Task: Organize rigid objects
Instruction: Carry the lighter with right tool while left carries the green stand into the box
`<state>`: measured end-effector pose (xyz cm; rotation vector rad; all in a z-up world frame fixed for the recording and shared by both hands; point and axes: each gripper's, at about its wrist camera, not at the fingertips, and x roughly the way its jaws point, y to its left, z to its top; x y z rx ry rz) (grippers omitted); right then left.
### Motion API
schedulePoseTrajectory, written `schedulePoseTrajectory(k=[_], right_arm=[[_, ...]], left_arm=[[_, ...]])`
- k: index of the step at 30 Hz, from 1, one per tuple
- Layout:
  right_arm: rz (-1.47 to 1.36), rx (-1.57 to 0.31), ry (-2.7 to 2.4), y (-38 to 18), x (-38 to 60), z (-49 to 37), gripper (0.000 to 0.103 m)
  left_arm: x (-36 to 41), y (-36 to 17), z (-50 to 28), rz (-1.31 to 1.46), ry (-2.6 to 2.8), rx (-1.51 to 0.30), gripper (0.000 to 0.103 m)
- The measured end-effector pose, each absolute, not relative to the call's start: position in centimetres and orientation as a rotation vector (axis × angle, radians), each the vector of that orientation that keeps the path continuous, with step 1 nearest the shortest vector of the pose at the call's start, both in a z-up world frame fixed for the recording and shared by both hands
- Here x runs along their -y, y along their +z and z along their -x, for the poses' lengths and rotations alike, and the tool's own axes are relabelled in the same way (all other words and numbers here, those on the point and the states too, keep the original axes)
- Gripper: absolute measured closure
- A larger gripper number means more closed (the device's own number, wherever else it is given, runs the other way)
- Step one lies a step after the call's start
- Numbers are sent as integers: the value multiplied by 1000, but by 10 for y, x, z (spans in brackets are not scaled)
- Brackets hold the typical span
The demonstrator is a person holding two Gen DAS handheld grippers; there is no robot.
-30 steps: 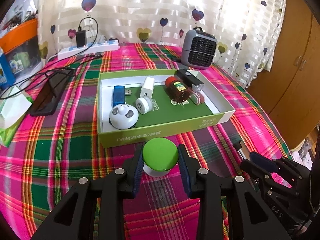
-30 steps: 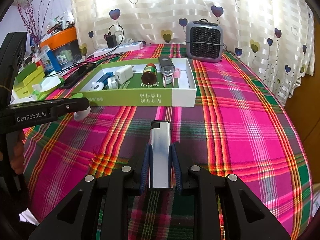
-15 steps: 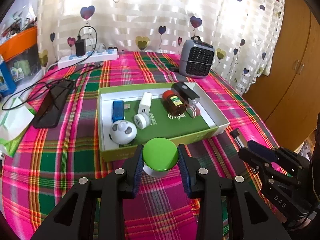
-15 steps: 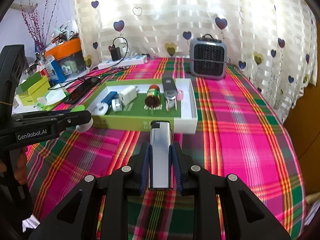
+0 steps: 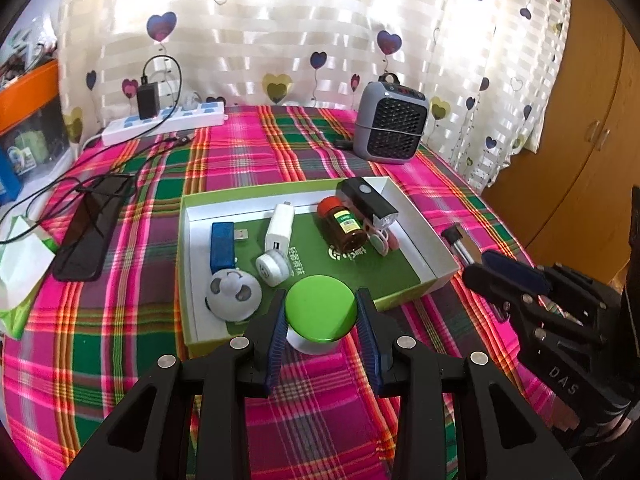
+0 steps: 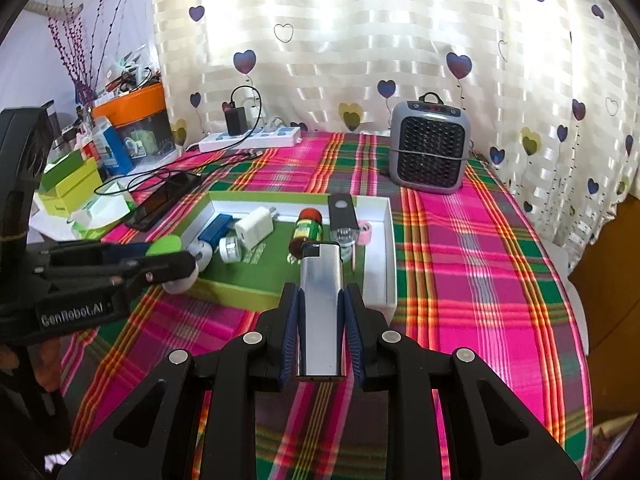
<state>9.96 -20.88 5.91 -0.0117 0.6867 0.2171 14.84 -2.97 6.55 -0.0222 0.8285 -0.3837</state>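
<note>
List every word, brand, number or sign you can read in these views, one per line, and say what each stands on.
"GenRobot.AI": white letters on the side of the left claw, seen from the right wrist.
"DAS": on the body of the right claw, seen from the left wrist.
White Chinese characters and a round logo on the green box floor: too blurred to read.
Brown bottle label: too small to read.

Plaid-clothed table [image 5: 328, 148] with green box [image 5: 192, 280], grey heater [image 5: 390, 122], power strip [image 5: 164, 122], black phone [image 5: 94, 228].
</note>
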Motion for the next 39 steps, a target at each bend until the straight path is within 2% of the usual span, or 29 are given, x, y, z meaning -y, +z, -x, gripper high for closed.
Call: schedulePoseTrajectory(k=[39], right_arm=[[-18, -802, 343, 42, 198, -210, 79]], left_arm=[[57, 22, -211, 38, -395, -932, 71]])
